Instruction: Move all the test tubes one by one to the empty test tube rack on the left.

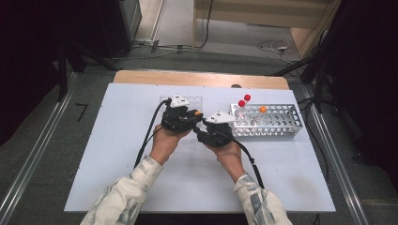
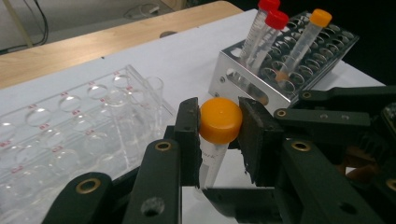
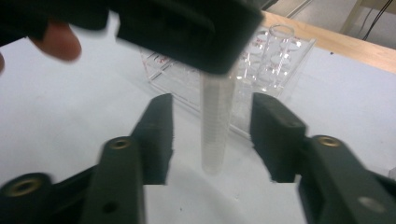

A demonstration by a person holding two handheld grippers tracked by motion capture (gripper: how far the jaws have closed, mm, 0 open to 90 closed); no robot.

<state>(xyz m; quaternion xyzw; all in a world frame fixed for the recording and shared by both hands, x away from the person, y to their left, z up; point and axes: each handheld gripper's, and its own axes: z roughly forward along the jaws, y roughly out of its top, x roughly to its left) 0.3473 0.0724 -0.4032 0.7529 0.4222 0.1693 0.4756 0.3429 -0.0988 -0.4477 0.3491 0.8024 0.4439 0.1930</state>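
Note:
A clear tube with an orange cap (image 2: 220,119) stands upright just above the white table, and my left gripper (image 2: 218,122) is shut on that cap. The tube's graduated body (image 3: 215,126) hangs between the pads of my right gripper (image 3: 212,135), which is open with a gap on both sides of the tube. In the high view the left gripper (image 1: 196,115) and right gripper (image 1: 202,127) meet near the table's middle, with the orange cap (image 1: 198,113) between them.
A clear plastic rack (image 2: 70,126) with empty wells lies left of the tube. A metal rack (image 2: 243,79) at the right holds two red-capped tubes (image 2: 275,21) and one orange-capped tube (image 2: 320,17). A wooden strip (image 1: 202,78) borders the table's far side.

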